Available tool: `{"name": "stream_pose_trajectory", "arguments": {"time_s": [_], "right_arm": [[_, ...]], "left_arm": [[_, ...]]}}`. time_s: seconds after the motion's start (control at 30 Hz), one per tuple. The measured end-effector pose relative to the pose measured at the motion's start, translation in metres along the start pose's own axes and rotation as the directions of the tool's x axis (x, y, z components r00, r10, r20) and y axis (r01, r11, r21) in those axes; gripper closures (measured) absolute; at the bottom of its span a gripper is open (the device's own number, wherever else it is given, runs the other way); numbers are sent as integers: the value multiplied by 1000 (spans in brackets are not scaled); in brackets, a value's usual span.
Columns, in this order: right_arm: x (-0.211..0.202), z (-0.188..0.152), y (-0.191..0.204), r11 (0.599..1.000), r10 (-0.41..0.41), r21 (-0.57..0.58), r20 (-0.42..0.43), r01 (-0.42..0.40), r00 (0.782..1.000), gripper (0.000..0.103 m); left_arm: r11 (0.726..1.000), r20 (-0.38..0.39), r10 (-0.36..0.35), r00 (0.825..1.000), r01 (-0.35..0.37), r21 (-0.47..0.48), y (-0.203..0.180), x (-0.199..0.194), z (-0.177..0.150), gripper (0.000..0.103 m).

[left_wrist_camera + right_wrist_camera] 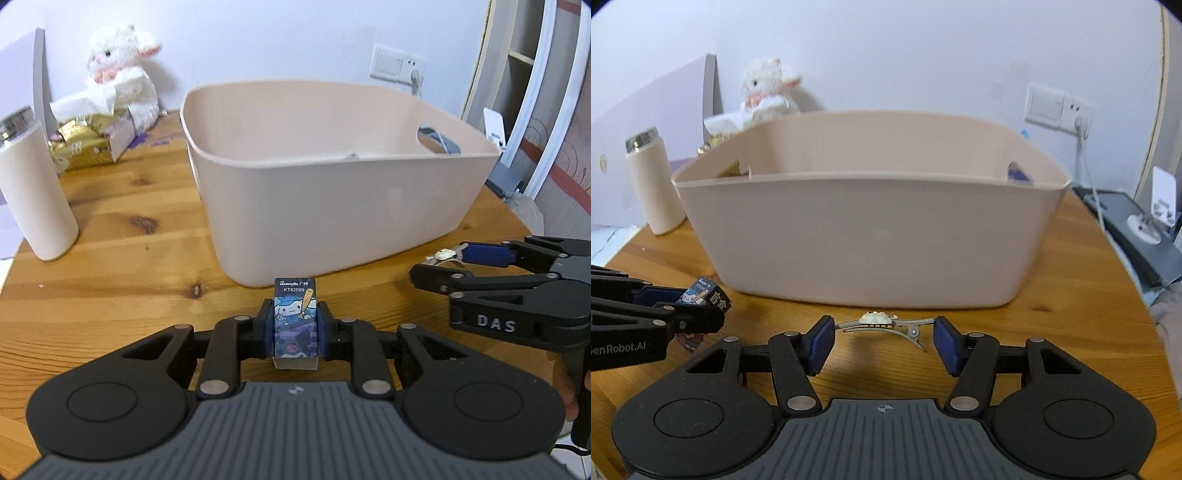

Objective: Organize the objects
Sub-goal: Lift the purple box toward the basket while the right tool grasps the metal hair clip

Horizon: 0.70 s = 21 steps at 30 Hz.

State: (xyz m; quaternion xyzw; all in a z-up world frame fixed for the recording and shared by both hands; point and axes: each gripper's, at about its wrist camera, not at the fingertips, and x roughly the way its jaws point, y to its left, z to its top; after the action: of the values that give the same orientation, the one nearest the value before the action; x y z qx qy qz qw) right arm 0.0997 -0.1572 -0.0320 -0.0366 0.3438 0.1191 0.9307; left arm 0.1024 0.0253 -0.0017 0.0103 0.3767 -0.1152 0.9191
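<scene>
The left hand-held gripper (295, 325) is clamped on a small cartoon-printed box (295, 321), pinched on both sides by the blue pads (266, 328), with the printed top end poking out past the fingertips. From the right wrist view the same box (705, 295) can be seen held a bit above the table, just in front of the bin's near left corner.

The right hand-held gripper (882, 338) is spread fairly wide, and a metal hair clip (886, 323) with a pale decoration on top is spanned between its two blue pads (820, 341). The clip's ends are touched by the pads, so it looks lightly held rather than squeezed; whether it's lifted off the wood can't really be told. In the left wrist view the right gripper is seen at the right edge with the clip (443, 255) at its tips.

Just beyond both grippers a big beige plastic bin (332, 206) is parked on the round wooden table (129, 258), with a handle cutout on its right wall.

Off to the left, a cream bottle (35, 192) with a metal cap is stood upright. Behind it, a gold tissue pack (88, 144) and a white plush toy (122, 74) are set against the wall. A wall socket (397, 62) is seen behind the bin.
</scene>
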Motion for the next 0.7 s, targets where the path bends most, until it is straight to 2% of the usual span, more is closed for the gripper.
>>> {"name": "stream_pose_trajectory", "arguments": {"time_s": [0.33,0.43,0.7], "right_arm": [[-48,22,-5,1000,-13,7,140,12,990,47],[-55,31,-11,1000,-18,23,173,15,985,47],[-63,56,-20,999,-26,42,249,16,968,47]], "left_arm": [[1000,125,6,992,-10,29,-8,-45,24,78],[1000,151,-9,988,6,20,-8,-53,34,78],[999,223,11,975,-19,32,-8,-64,69,78]]}}
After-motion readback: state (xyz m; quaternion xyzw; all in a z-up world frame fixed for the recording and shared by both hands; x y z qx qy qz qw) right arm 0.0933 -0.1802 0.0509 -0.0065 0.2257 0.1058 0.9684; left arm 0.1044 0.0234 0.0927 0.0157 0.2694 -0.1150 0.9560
